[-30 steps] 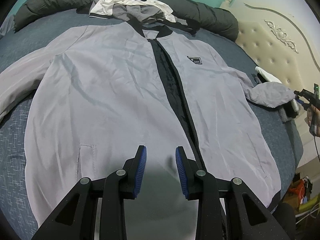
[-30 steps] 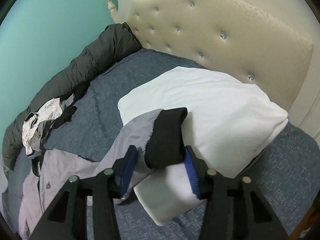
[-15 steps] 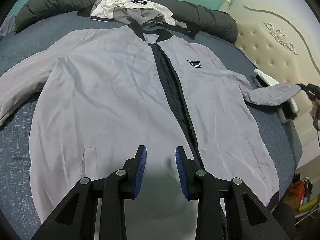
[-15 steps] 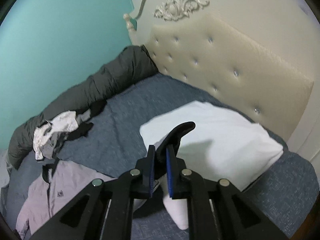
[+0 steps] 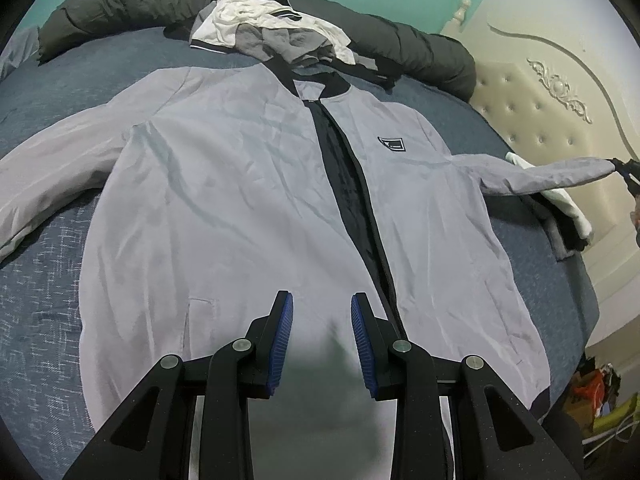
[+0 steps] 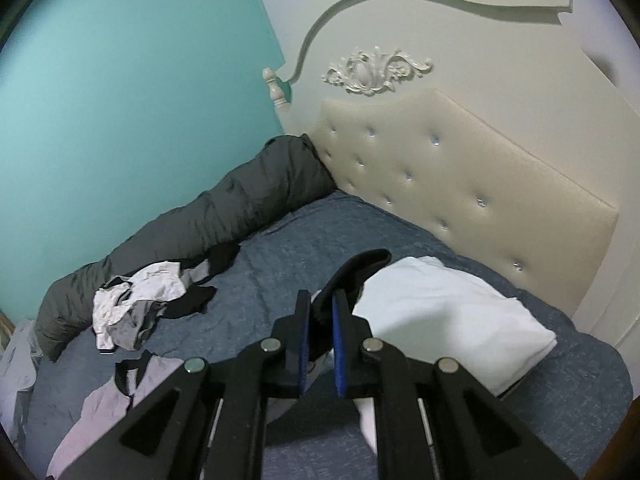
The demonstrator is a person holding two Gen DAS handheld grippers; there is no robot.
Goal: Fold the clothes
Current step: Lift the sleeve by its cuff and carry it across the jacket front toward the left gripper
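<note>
A light grey zip jacket [image 5: 240, 208] lies face up and spread flat on the blue bed, its black zipper line running down the middle. My left gripper [image 5: 322, 304] hovers open above the jacket's lower front, nothing between its blue pads. The jacket's right sleeve [image 5: 552, 174] is stretched out and lifted off the bed. My right gripper [image 6: 320, 300] is shut on that sleeve's black cuff [image 6: 356, 272], and it shows small at the far right edge of the left wrist view [image 5: 624, 170]. The jacket's collar end [image 6: 120, 392] appears low left in the right wrist view.
A heap of white, grey and black clothes [image 5: 272, 36] lies above the collar, against a dark rolled duvet [image 5: 132, 8]. A folded white stack [image 6: 448, 312] sits by the cream tufted headboard [image 6: 460, 184]. Bed edge and floor clutter [image 5: 596, 396] at lower right.
My right gripper closed on the black cuff and raised it, pulling the sleeve straight out and up off the folded stack. The left gripper stayed open over the hem.
</note>
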